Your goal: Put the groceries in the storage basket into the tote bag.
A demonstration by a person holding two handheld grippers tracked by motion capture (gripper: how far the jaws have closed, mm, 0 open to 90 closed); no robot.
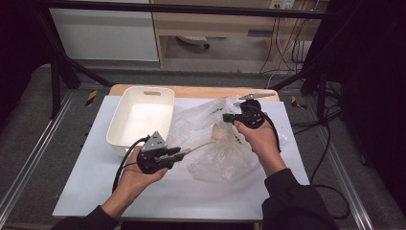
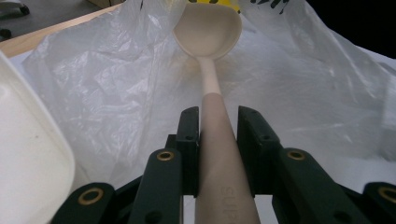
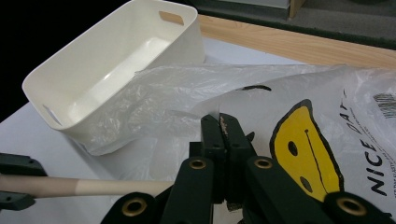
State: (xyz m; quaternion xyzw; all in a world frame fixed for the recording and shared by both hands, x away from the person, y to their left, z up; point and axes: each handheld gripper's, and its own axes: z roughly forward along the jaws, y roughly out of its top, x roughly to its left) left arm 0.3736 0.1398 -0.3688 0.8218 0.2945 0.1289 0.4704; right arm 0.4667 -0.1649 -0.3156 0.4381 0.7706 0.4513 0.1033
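Left gripper (image 1: 184,152) pinching spoon (image 2: 208,35) handle, bowl inside plastic bag (image 1: 210,139), right gripper (image 1: 229,116) pressed together on bag's far edge, white bin (image 1: 141,117) at left

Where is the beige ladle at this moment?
In the high view the ladle lies mid-table, its handle clamped in the left gripper, right of the white bin, its bowl against the plastic bag.

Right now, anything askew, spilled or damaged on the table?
Nothing spilled or broken. The plastic bag lies crumpled, one edge draped against the white bin, which is upright and empty. The left gripper holds the spoon by its handle, bowl at the bag; the right gripper pinches the bag's film.
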